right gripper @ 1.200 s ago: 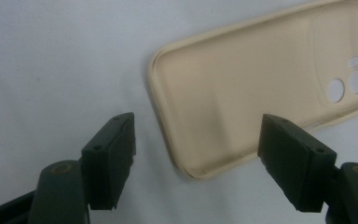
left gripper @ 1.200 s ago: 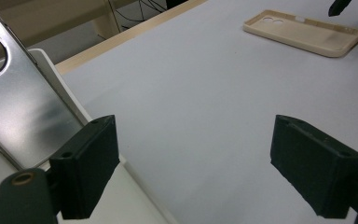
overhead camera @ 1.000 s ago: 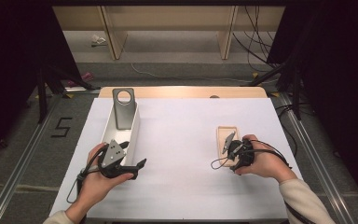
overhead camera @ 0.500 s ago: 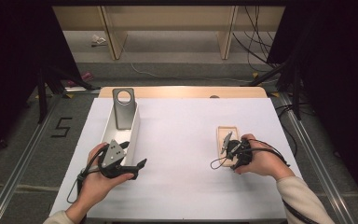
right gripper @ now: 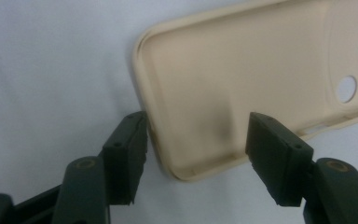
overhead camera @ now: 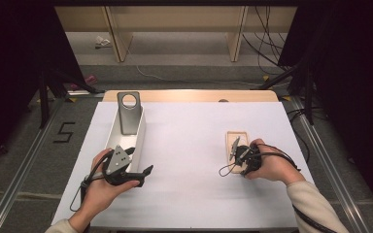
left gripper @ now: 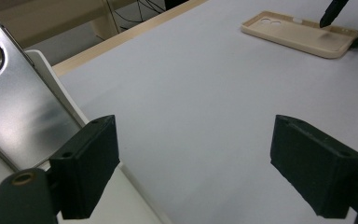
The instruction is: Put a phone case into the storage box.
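Note:
A beige phone case [overhead camera: 236, 137] lies open side up on the white table at the right. My right gripper [overhead camera: 234, 148] sits at its near end. In the right gripper view the case [right gripper: 242, 79] has one corner between the jaws of the right gripper [right gripper: 196, 149]. One pad is against the outer rim and the other hangs over the inside. The jaws have just been closing but do not clamp the case. My left gripper [overhead camera: 139, 163] is open and empty [left gripper: 193, 172] beside a white tray [overhead camera: 111, 133] that holds a leaning metal plate with a round hole [overhead camera: 128, 114].
The white sheet [overhead camera: 189, 165] covers the table, with a wooden strip [overhead camera: 189, 95] along the far edge. Beyond it are shelf legs and cables on the floor. A "5" [overhead camera: 64, 132] is marked on the floor at the left. The left gripper view shows the case [left gripper: 303, 35] far off.
The right gripper's jaws have come closer together around the near end of the case. Both hands and the left gripper have stayed where they were.

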